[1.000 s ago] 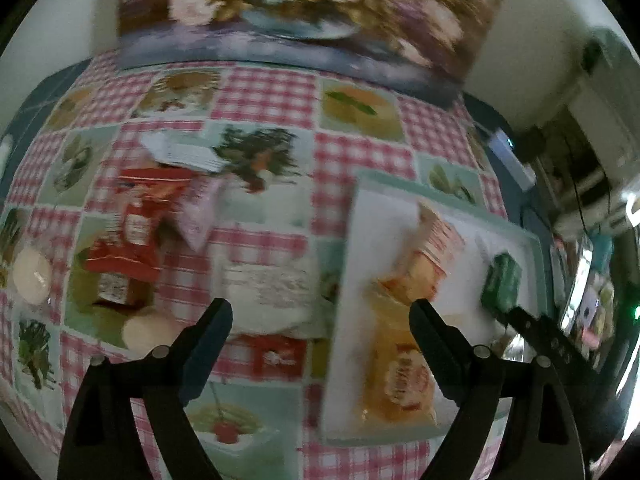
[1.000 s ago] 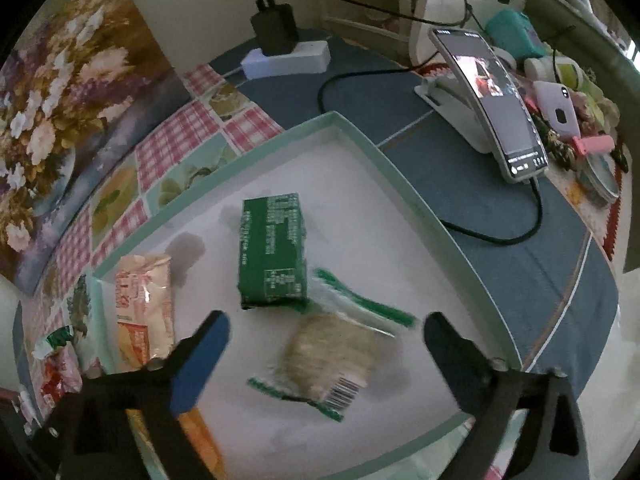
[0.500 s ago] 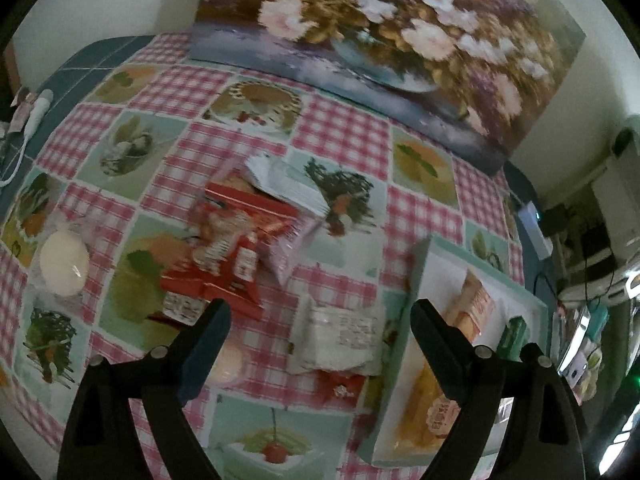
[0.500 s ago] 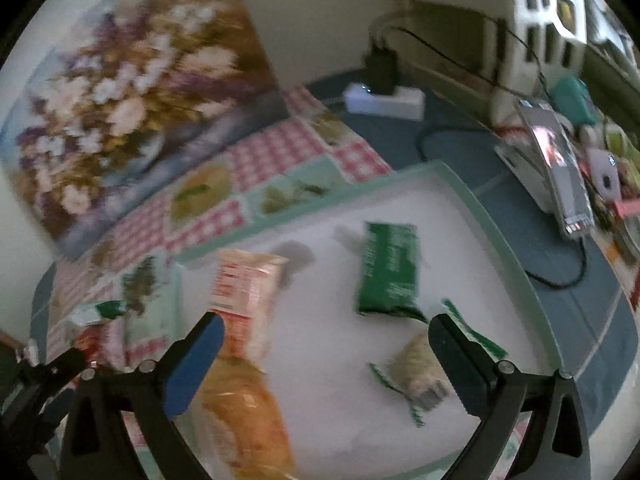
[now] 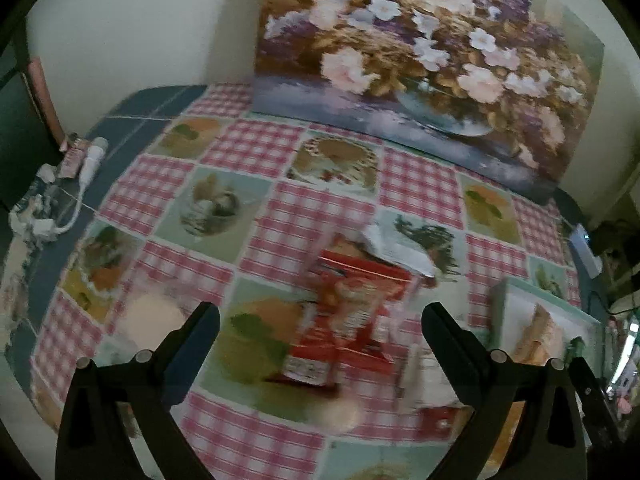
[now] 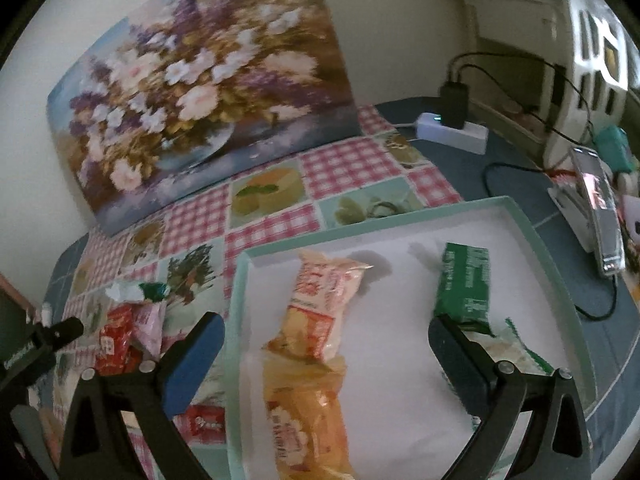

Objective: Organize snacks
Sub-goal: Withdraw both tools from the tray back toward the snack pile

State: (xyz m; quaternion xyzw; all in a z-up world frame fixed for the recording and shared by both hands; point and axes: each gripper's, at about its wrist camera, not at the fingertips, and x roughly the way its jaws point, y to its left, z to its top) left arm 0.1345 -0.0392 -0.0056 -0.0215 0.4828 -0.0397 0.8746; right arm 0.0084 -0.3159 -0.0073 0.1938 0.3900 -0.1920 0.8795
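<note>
Red snack packets (image 5: 352, 320), overlapping in a heap at lower centre of the left-wrist view, lie on the checked tablecloth (image 5: 256, 148), framed by the left gripper (image 5: 320, 316), whose jaws are opening with nothing pressed between them. The turquoise-rimmed tray (image 6: 532, 232), filling the lower right of the right-wrist view, already carries snacks. The right gripper (image 6: 326, 332) stands apart and empty above it.

Risks: the heap is overlapped and blurred, so a closing grip may catch two wrappers at once or pinch only a crinkled edge, which would likely slip. The tray's raised rim could snag a low-carried packet.

Counts in the tray: two orange-and-white packets (image 6: 320, 300) end to end, one green carton (image 6: 466, 280), one clear green-trimmed wrapper (image 6: 516, 350) (partly hidden by a jaw). Outside it: at least two red packets, one pink (image 6: 150, 328), one white-and-green (image 6: 132, 291) and two pale round items (image 5: 150, 312); blur prevents a firm total. One floral painting (image 6: 208, 80) leans upper left.
</note>
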